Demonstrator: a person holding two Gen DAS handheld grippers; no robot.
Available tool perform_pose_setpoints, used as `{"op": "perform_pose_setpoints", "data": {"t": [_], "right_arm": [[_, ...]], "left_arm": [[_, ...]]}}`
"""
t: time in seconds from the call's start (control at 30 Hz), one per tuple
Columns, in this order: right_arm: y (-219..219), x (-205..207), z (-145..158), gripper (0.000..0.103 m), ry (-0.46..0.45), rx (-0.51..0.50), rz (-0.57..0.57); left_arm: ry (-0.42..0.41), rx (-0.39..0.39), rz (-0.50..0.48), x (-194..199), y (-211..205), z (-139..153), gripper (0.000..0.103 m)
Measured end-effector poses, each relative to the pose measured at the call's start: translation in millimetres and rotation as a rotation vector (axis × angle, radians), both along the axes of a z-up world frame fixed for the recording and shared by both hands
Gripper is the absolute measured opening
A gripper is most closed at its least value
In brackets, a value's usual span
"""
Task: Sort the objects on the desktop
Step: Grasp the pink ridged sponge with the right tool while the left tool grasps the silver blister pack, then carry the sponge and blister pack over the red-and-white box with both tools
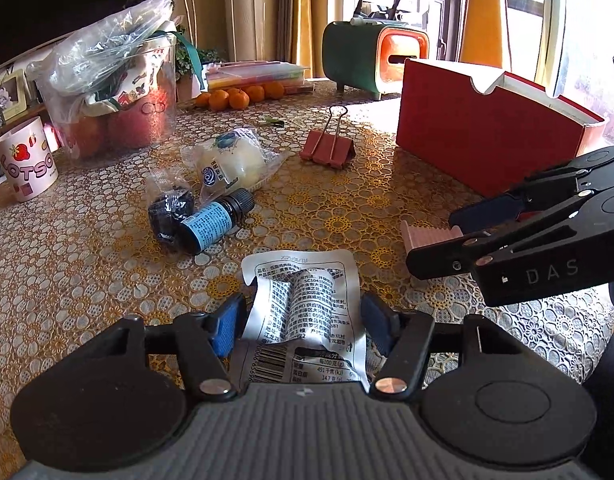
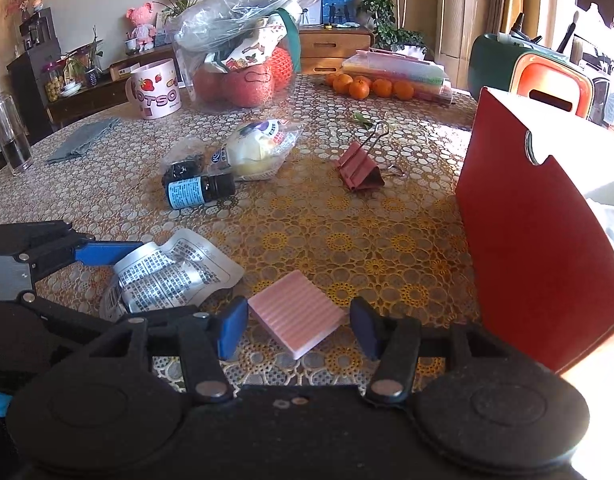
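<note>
Packet (image 1: 299, 276) of silver foil, printed with black text and a barcode, lay at the near edge of the surface (image 1: 87, 260), buckled into a ridge down its middle. The left tool (image 1: 303, 312) was closed on it, one blue pad pressed against each side edge. Just to its right, a pink block (image 2: 297, 314) with a ridged top sat on the yellow lace cloth, turned cornerwise. The right tool (image 2: 298, 326) was closed around the block, with its pads at two opposite corners. The two tools stood side by side, close but apart, both angled down at the surface.

Right of the pink block stood a red box (image 2: 539, 248) with an open top and a notch cut into its rim. Farther back, near the middle of the surface, a pink binder clip (image 1: 327, 148) rested with its wire handles raised. Left of the clip lay a small dark bottle (image 1: 211, 222) on its side, blue label up, touching a dark wrapped snack (image 1: 169, 208) and a pale bun in clear wrap (image 1: 231, 160).

Behind those stood a clear tub (image 1: 115, 92) holding red fruit and a plastic bag, with a pink mug (image 1: 25, 164) to its left. A row of oranges (image 1: 239, 98) lay along the far edge, and a green and orange holder (image 1: 371, 56) stood to their right.
</note>
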State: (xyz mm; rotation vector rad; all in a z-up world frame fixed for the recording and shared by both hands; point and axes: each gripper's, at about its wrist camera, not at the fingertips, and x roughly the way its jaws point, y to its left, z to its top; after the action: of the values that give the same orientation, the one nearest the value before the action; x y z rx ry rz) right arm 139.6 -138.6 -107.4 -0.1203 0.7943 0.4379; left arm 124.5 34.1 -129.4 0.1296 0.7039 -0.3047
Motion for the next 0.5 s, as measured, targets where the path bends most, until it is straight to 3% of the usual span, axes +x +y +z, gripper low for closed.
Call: {"op": "perform_pose_setpoints", "data": {"t": [0.17,0.5], "right_arm": [[-2,-3,3,0.056,-0.006,0.010,0.003],[-12,-16,20,0.056,-0.035,0.033,0.005]], "left_arm": [[0.005,0.000,0.032,-2,-1,1,0.061],[0.022,-0.082,0.095,-10,3,20,0.061]]}}
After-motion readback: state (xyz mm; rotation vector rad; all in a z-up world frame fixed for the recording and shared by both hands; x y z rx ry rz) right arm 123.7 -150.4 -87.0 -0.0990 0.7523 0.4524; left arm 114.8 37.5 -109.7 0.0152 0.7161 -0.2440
